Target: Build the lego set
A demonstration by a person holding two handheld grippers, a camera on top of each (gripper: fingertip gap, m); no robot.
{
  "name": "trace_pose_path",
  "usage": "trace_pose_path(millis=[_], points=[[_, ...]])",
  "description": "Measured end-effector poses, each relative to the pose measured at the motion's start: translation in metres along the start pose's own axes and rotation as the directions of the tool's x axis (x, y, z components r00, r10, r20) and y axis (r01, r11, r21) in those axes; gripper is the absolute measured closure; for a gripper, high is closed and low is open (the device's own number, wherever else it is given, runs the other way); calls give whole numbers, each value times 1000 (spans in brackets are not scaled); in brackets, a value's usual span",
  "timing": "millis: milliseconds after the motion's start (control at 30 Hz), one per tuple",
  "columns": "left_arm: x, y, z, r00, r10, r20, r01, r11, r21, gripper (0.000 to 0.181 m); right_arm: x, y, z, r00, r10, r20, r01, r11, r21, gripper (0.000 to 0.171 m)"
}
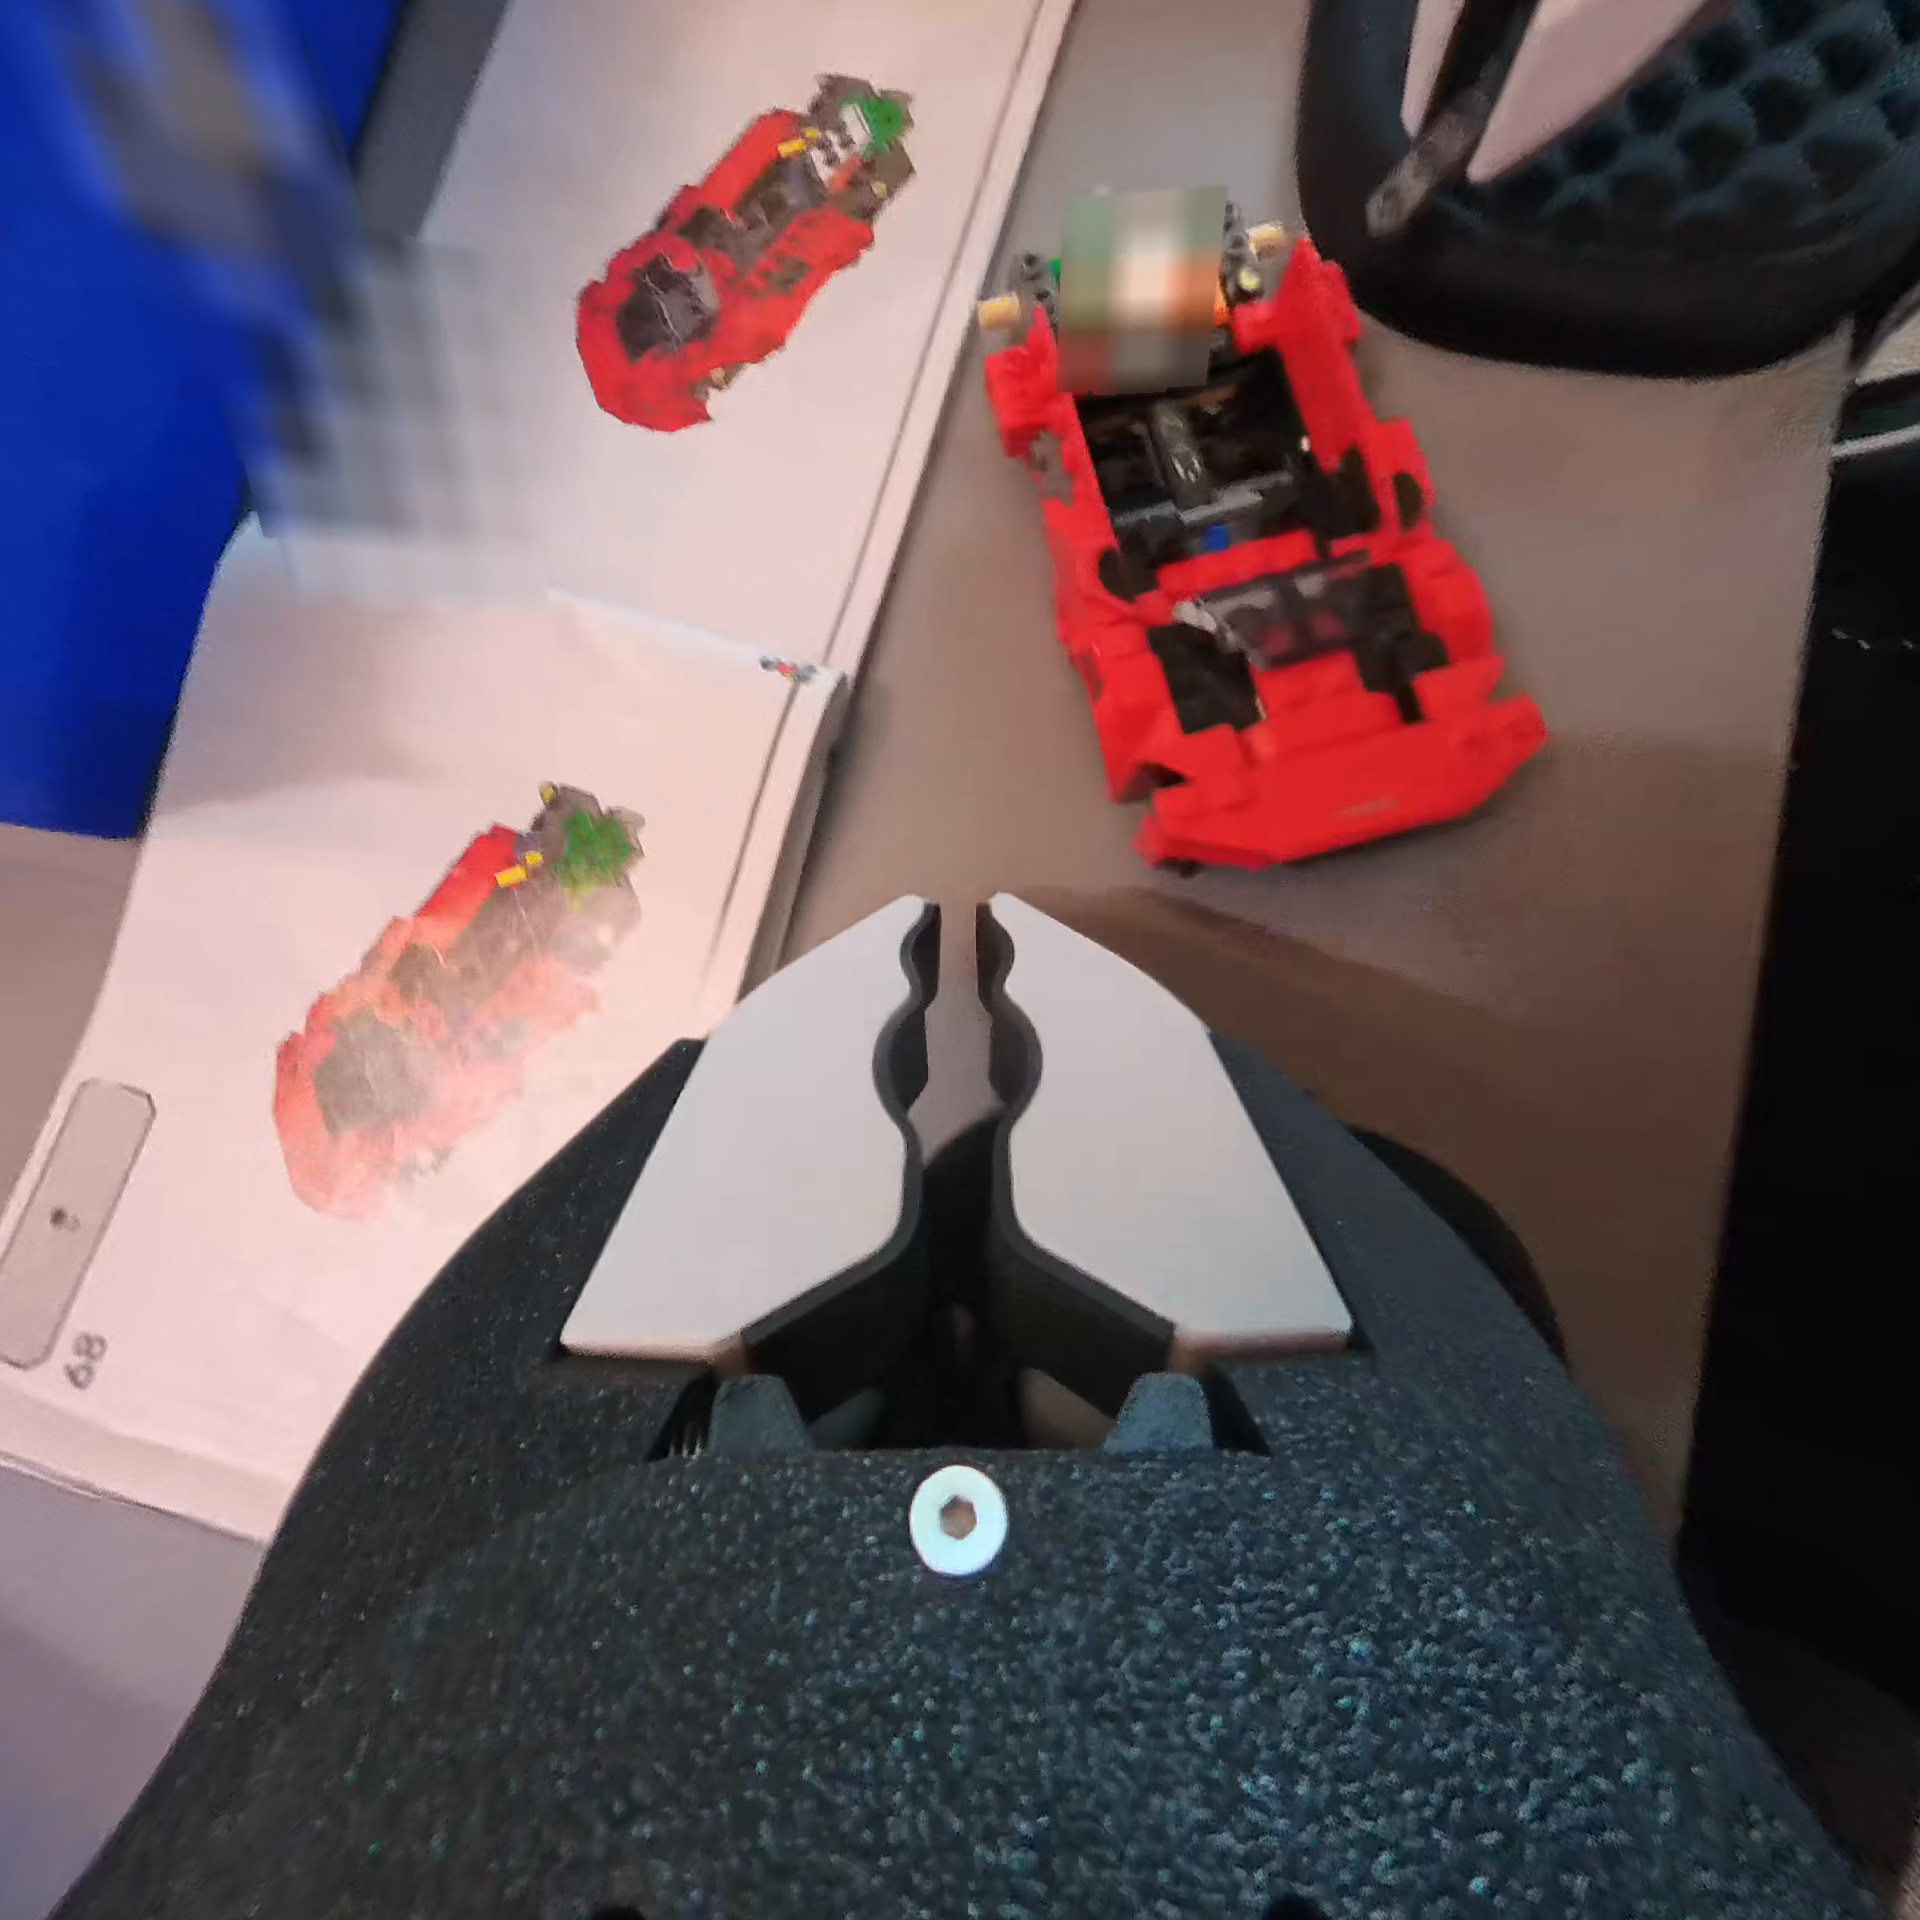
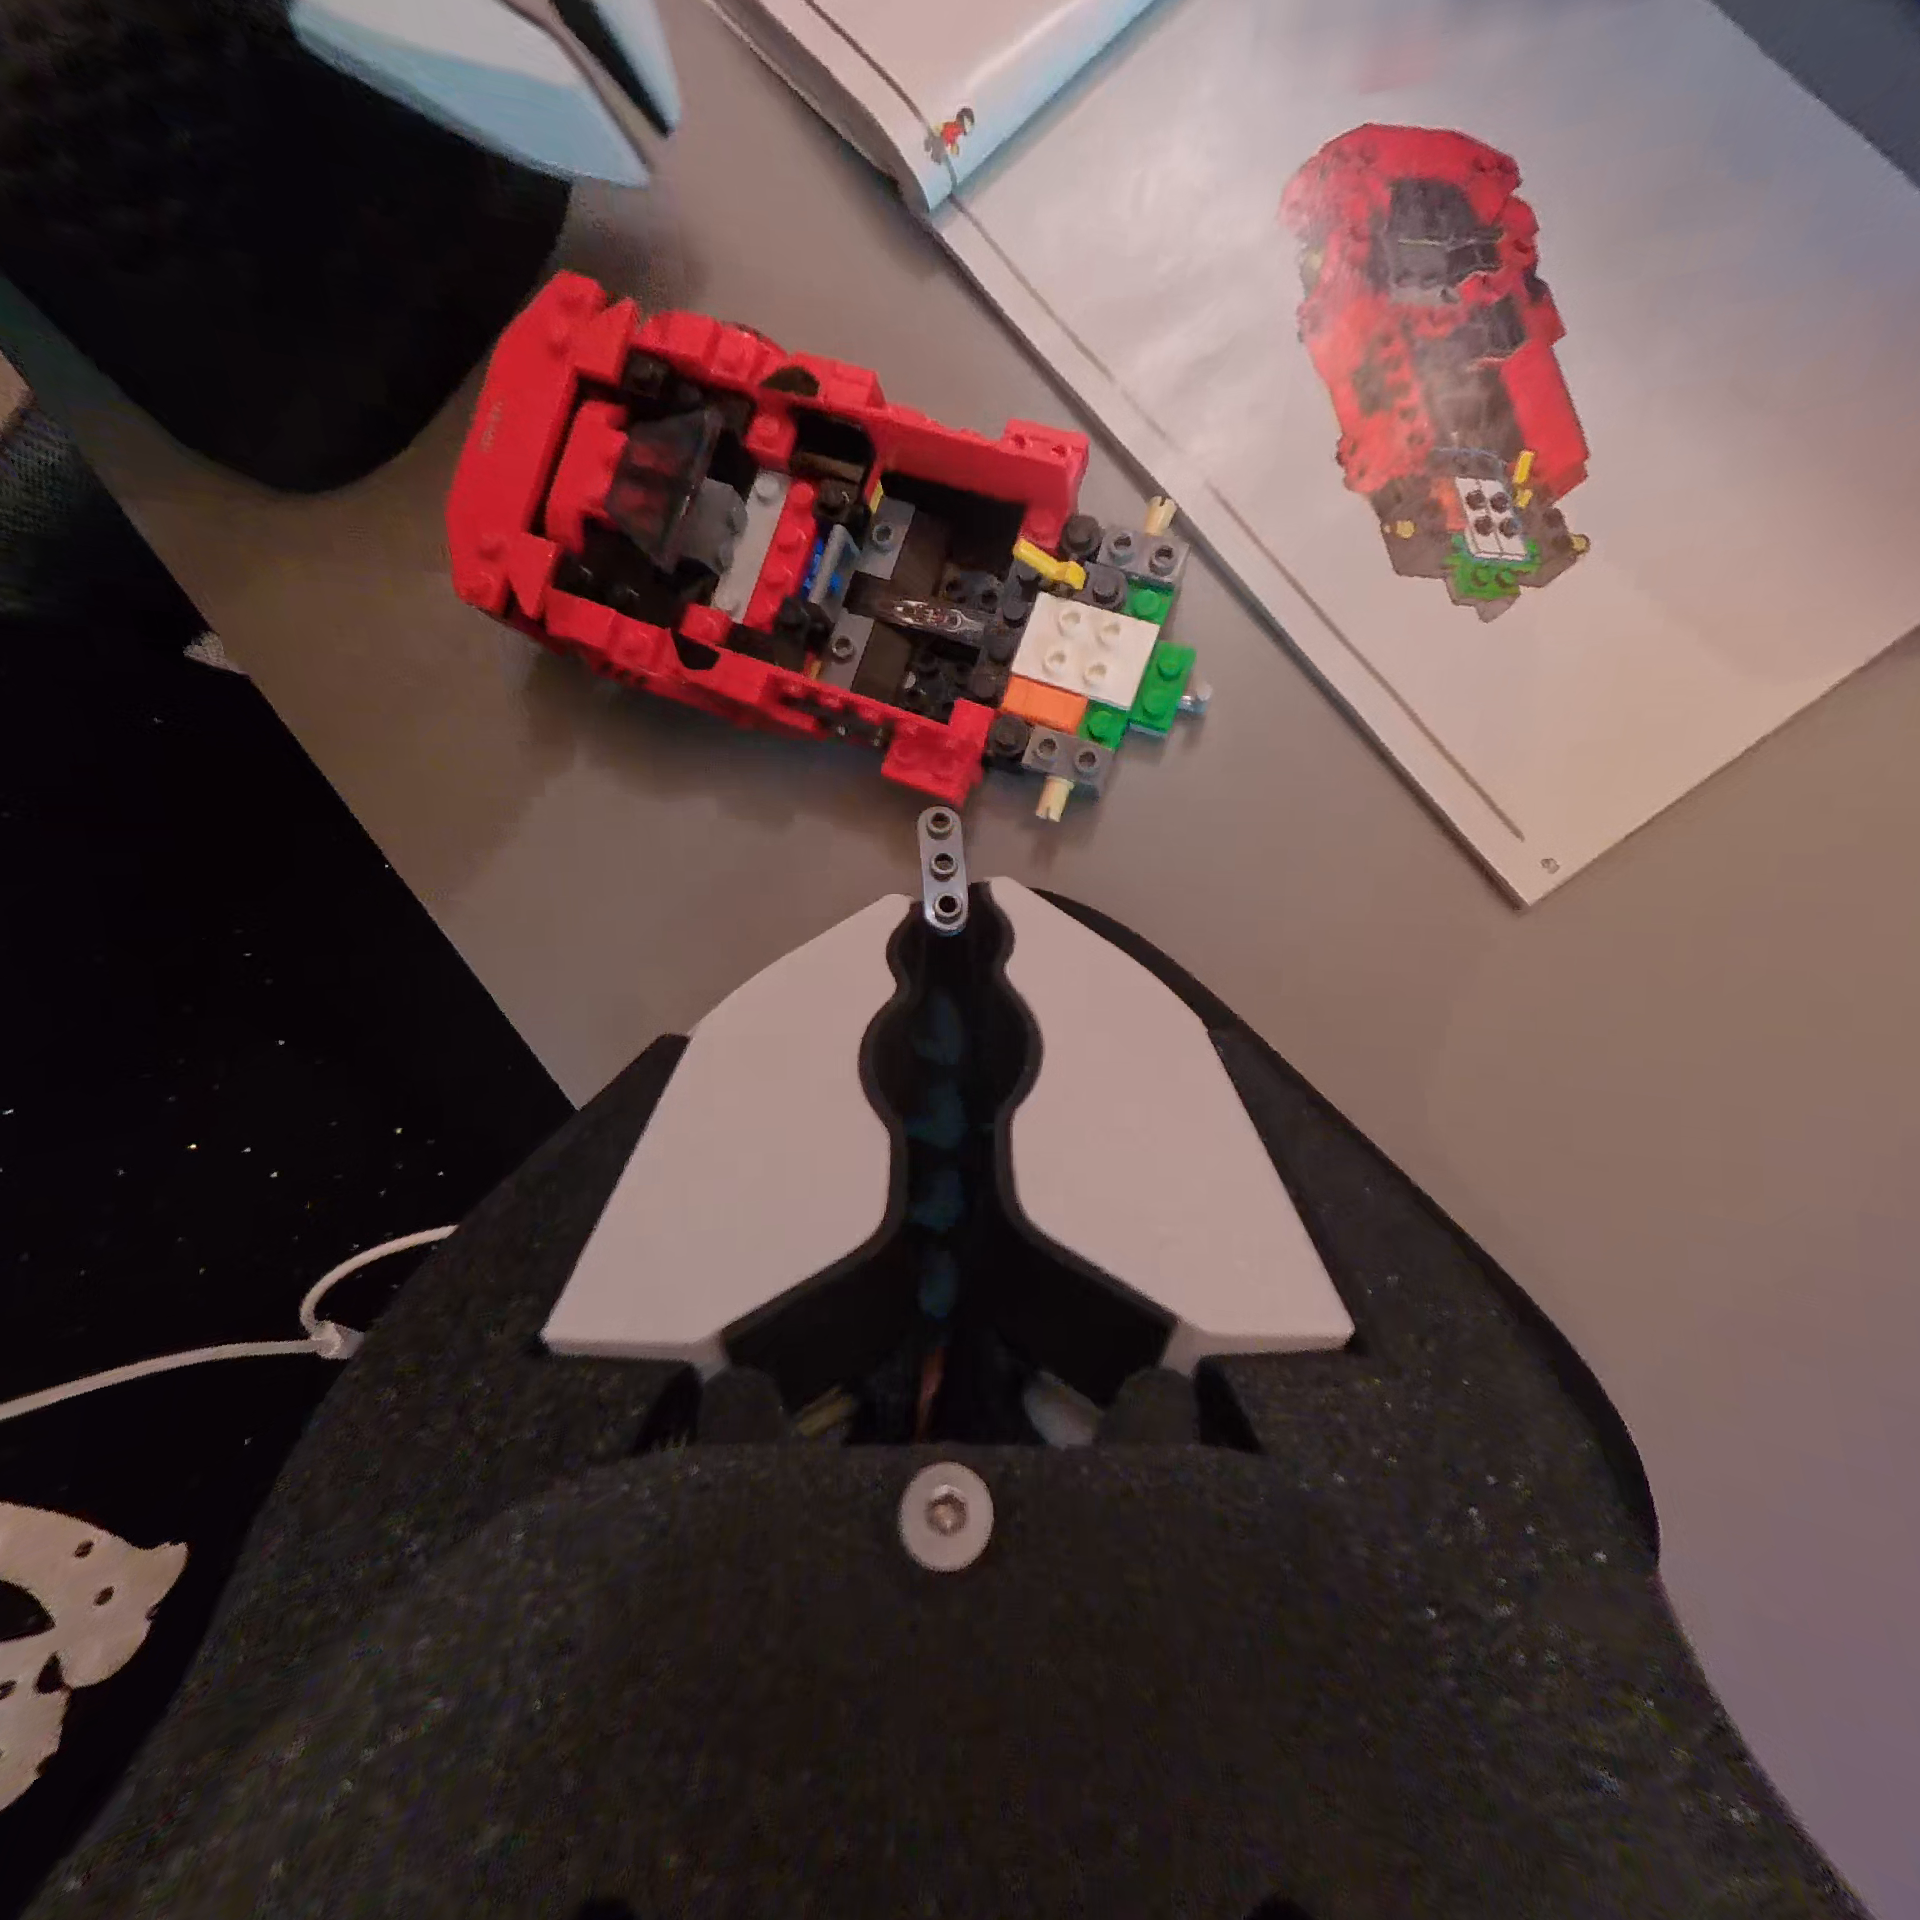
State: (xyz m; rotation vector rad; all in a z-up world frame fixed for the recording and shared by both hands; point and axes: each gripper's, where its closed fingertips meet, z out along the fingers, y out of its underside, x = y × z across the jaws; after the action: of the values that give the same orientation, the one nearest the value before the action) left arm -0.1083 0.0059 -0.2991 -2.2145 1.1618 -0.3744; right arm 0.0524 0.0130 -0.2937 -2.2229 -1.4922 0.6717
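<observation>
A part-built red lego car [image 1: 1262,582] lies on the grey table, with black inner parts and white, orange and green bricks at one end; it also shows in the right wrist view [image 2: 790,561]. My left gripper [image 1: 956,914] hovers just short of the car's red front end, jaws nearly closed with a thin gap and nothing between them. My right gripper [image 2: 951,904] is shut on a small grey plate [image 2: 942,868] with a row of three studs. The plate sticks out of the tips, just short of the car's side near the multicoloured end.
An open instruction booklet [image 1: 582,582] with pictures of the red car lies beside the car, and shows in the right wrist view [image 2: 1351,395]. The other gripper's black body [image 1: 1621,177] is beyond the car [image 2: 260,239]. A white cable [image 2: 187,1356] lies on a dark surface at left.
</observation>
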Motion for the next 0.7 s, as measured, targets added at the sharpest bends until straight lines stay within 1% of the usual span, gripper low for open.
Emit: trace_pose_path(millis=[67, 200, 367, 533, 700], points=[[-1, -6, 9, 1000, 14, 5, -14, 1000, 4, 175, 1, 0, 4, 1000, -9, -6, 9, 1000, -18, 163], [7, -6, 19, 999, 37, -23, -37, 999, -21, 175, 1, -1, 9, 1000, -7, 10, 7, 1000, -9, 163], [19, -6, 18, 998, 28, -63, -29, 999, -20, 176, 3, -4, 10, 1000, -15, 15, 15, 1000, 10, 163], [33, -7, 18, 995, 6, -97, -8, 1000, -20, 176, 11, -3, 10, 1000, -31, 5, 31, 999, -7, 163], [54, -9, 21, 988, -4, -155, 1, 1000, -20, 176, 24, -4, -4, 998, -39, -43, 39, 999, -14, 163]])
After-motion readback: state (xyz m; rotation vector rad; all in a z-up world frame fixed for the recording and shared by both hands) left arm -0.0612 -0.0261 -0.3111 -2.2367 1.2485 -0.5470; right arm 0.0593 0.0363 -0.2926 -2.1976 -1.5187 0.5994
